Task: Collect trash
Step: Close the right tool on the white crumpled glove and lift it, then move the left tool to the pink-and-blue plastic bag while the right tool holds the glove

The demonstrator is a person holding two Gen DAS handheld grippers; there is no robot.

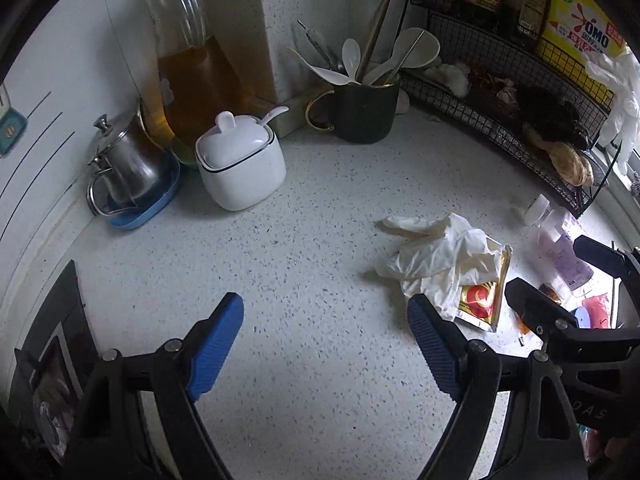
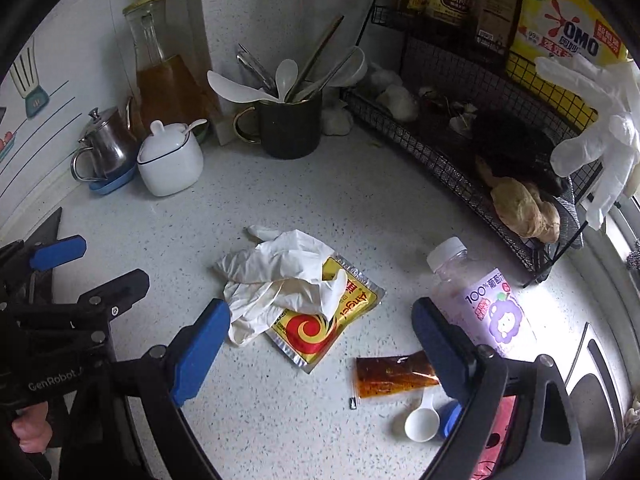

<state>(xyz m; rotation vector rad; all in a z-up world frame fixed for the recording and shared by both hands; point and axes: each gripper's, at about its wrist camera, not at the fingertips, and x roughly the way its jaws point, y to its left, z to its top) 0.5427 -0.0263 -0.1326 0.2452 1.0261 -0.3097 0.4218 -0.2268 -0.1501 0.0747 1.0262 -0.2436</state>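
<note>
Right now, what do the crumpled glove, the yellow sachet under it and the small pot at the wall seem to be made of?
Crumpled glove: thin, matte, off-white latex or vinyl, judging by its soft folds.
Yellow sachet: glossy printed foil or plastic film, with a crimped silver edge.
Small pot: polished metal, probably stainless steel, as it mirrors its surroundings.

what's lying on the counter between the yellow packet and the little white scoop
In the right wrist view, a clear sachet of reddish-brown sauce lies on the counter between the yellow packet and the white scoop, with a tiny dark scrap beside it.
</note>
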